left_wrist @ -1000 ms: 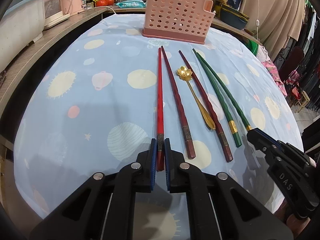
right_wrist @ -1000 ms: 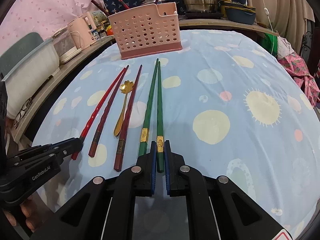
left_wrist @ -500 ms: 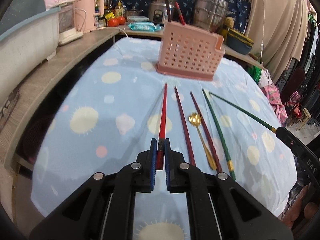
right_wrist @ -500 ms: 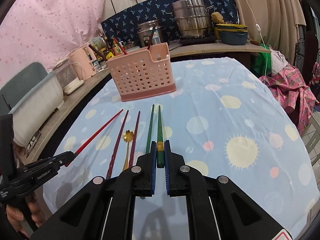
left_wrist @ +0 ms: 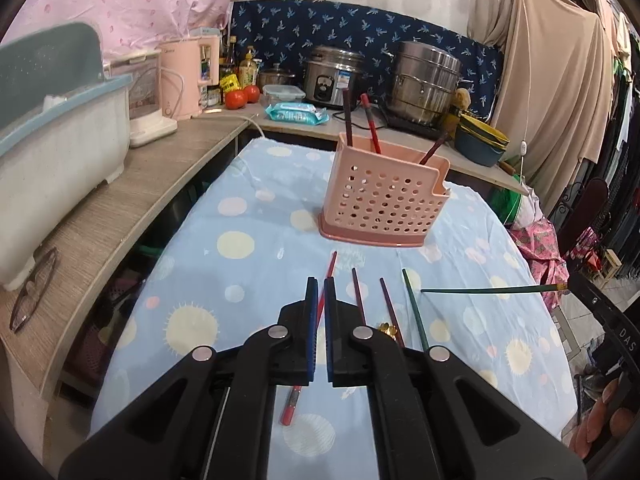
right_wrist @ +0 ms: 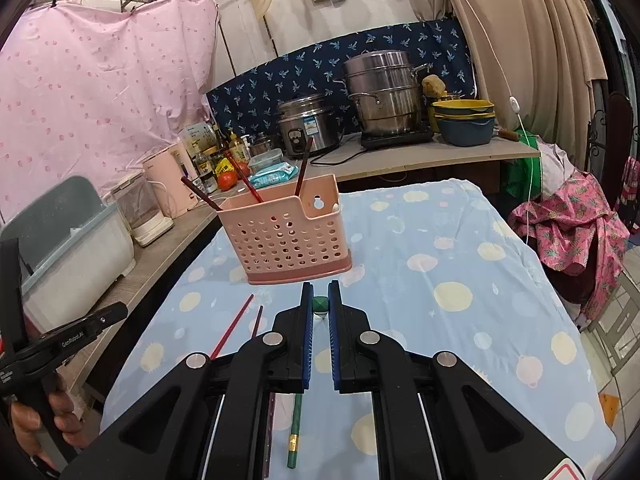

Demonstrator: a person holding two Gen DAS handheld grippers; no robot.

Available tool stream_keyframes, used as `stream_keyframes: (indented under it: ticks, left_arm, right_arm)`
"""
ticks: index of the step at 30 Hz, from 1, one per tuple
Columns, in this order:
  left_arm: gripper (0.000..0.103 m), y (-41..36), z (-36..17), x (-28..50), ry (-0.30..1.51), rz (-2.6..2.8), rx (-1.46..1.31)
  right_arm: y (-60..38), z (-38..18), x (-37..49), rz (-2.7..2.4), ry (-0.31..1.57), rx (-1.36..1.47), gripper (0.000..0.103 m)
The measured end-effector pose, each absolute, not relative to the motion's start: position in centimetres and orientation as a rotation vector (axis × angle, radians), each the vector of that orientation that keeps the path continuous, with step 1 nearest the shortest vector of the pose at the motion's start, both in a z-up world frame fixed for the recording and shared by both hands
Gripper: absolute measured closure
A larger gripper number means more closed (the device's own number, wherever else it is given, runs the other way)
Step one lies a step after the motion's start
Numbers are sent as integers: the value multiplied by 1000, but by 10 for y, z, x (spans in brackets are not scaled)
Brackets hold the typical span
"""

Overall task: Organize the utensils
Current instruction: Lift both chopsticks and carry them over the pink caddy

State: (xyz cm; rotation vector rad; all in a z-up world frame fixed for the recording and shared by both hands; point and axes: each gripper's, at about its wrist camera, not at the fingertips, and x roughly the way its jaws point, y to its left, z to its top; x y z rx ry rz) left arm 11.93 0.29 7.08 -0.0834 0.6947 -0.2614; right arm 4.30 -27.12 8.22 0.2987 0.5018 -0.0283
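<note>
My left gripper [left_wrist: 320, 285] is shut on a red chopstick [left_wrist: 331, 270], its jaws still closing tight; the stick hangs tilted above the table. My right gripper [right_wrist: 320, 288] is shut on a green chopstick [right_wrist: 320, 305], which shows in the left wrist view as a level green chopstick [left_wrist: 488, 290] in the air. On the cloth lie two dark red chopsticks [left_wrist: 357, 292], a gold spoon [left_wrist: 386, 327] and another green chopstick [left_wrist: 414, 308]. The pink perforated basket [left_wrist: 384, 208] stands ahead with three chopsticks in it. The right wrist view shows the basket [right_wrist: 288, 240] and the left gripper [right_wrist: 116, 312].
A blue spotted cloth [right_wrist: 460, 280] covers the table. On the wooden counter [left_wrist: 132, 192] to the left are a dish bin, kettles and glasses. Pots, bowls and bottles line the back counter [right_wrist: 420, 152]. A person's hand [right_wrist: 36, 420] holds the left gripper.
Both grippers have risen off the cloth, each with its chopstick, and tilted more level. The basket and back counter now sit more fully in view.
</note>
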Motion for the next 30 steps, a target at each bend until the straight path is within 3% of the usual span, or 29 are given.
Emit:
stream_keyframes:
  ticks: [2,6,8,17,19,23,30]
  left_arm:
    - [97,7,58,118,731,-263,-97]
    - [63,13,14,110,825,-261,-93]
    - [62,14,-8,108,876,-264,-78]
    - [64,12,-56,111,956,-249,-52]
    - [68,9,-56,112,946,-250,-34]
    - [92,9,-57,112,949,-252,-31]
    - [95,12,-43,109,928,-263,-48]
  right_arm:
    - [-272,81,42,-26,501,308,96]
    - [-268,74,37,-15,519,322,96]
    - [-266,71,34,-12,526,329,96]
    - [-262,68,30,-5,534,345,96]
    - [-260,67,29,-6,537,344,96]
    - [-256,65,27,-5,546,346,96]
    - [-254,64,27,-5,546,342,96]
